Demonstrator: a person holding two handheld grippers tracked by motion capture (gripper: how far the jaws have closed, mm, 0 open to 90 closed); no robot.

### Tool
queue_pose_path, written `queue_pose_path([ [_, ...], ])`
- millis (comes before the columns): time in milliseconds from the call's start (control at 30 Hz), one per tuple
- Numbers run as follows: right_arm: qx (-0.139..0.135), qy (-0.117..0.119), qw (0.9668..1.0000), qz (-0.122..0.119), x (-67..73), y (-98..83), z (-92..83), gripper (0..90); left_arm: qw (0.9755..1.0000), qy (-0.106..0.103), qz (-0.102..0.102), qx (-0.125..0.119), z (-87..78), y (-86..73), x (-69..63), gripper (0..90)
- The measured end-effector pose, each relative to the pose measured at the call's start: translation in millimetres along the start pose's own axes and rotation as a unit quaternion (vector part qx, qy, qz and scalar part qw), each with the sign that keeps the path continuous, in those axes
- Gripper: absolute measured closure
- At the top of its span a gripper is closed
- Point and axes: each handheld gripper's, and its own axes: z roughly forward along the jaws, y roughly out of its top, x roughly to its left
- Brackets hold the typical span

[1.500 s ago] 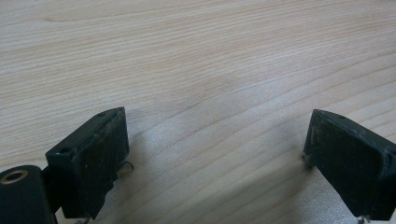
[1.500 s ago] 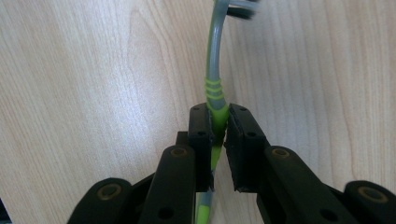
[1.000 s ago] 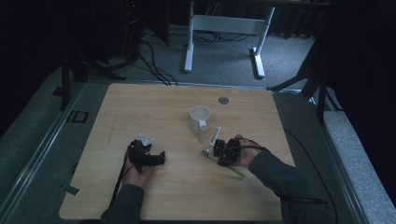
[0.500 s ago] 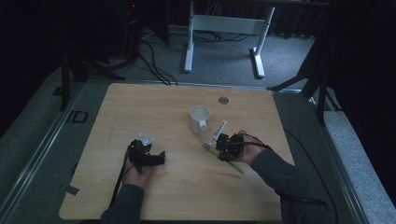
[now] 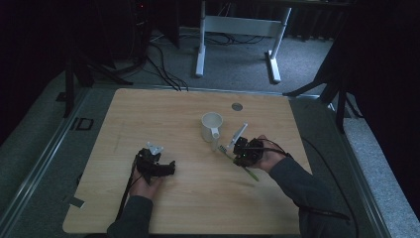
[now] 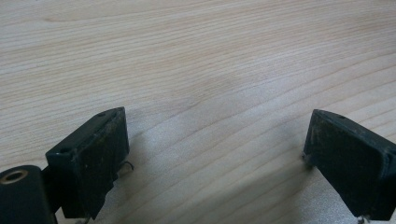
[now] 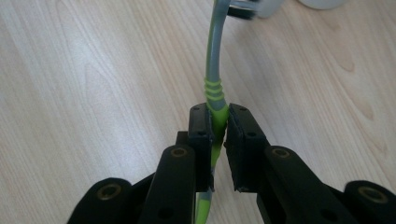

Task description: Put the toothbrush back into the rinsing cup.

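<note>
My right gripper (image 5: pixel 238 152) (image 7: pixel 219 117) is shut on the green part of a green and grey toothbrush (image 5: pixel 251 173) (image 7: pixel 214 84). The handle's green end trails back under the hand. Its blurred head end points toward a white mug (image 5: pixel 212 125) (image 7: pixel 322 3), which stands upright near the table's middle. Whether the head touches the mug I cannot tell. My left gripper (image 5: pixel 170 168) (image 6: pixel 215 135) rests low on the wooden table (image 5: pixel 168 109) at the front left, open, with bare wood between its jaws.
A small grey disc (image 5: pixel 237 106) lies on the table behind the mug. Cables trail from both grippers toward the front edge. Beyond the table stand a white desk frame (image 5: pixel 237 25) and dark stands on grey carpet.
My right gripper has shifted slightly toward the back right and turned a little, carrying the toothbrush. The left gripper has stayed put.
</note>
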Motion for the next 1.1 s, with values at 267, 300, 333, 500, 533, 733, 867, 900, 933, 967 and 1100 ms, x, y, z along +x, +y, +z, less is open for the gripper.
queue_pose_path([
  [267, -0.017, -0.012, 0.9997, 0.014, -5.1, -3.7, -4.4, 80.4, 1.0, 0.0, 0.001, 0.0, 0.0, 0.0, 0.1, 7.0],
  [300, -0.018, -0.013, 0.9997, 0.013, -5.9, -4.1, -4.6, 80.5, 1.0, 0.0, 0.001, 0.0, 0.0, 0.0, 0.1, 7.0],
  [333, -0.019, -0.014, 0.9996, 0.017, -6.4, -4.4, -4.9, 80.5, 1.0, 0.0, 0.001, 0.0, 0.0, 0.0, 0.1, 7.0],
  [500, -0.028, -0.019, 0.999, 0.028, -10.2, -5.5, -7.6, 80.5, 1.0, 0.0, 0.001, 0.0, 0.0, 0.0, 0.1, 7.0],
  [533, -0.03, -0.02, 0.9989, 0.028, -10.9, -5.8, -8.2, 80.5, 1.0, 0.0, 0.001, 0.0, 0.0, 0.0, 0.1, 7.0],
  [733, -0.045, -0.026, 0.9978, 0.041, -14.2, -7.3, -12.3, 80.5, 1.0, 0.0, 0.001, 0.0, 0.0, 0.0, 0.1, 7.0],
  [867, -0.057, -0.027, 0.9967, 0.051, -16.3, -8.8, -12.0, 80.5, 1.0, 0.0, 0.001, 0.0, 0.0, 0.0, 0.1, 7.0],
  [900, -0.058, -0.028, 0.9964, 0.055, -16.3, -9.1, -12.1, 80.5, 1.0, 0.0, 0.001, 0.0, 0.0, 0.0, 0.1, 7.0],
  [933, -0.062, -0.029, 0.9961, 0.055, -17.2, -9.7, -11.9, 80.5, 1.0, 0.0, 0.001, 0.0, 0.0, 0.0, 0.1, 7.0],
  [967, -0.064, -0.031, 0.9959, 0.057, -17.6, -10.2, -12.0, 80.5, 1.0, 0.0, 0.0, 0.0, 0.0, 0.0, 0.0, 7.0],
  [1100, -0.071, -0.03, 0.9949, 0.065, -19.2, -11.9, -14.3, 80.5, 1.0, 0.0, 0.001, 0.0, 0.0, 0.0, 0.1, 7.0],
])
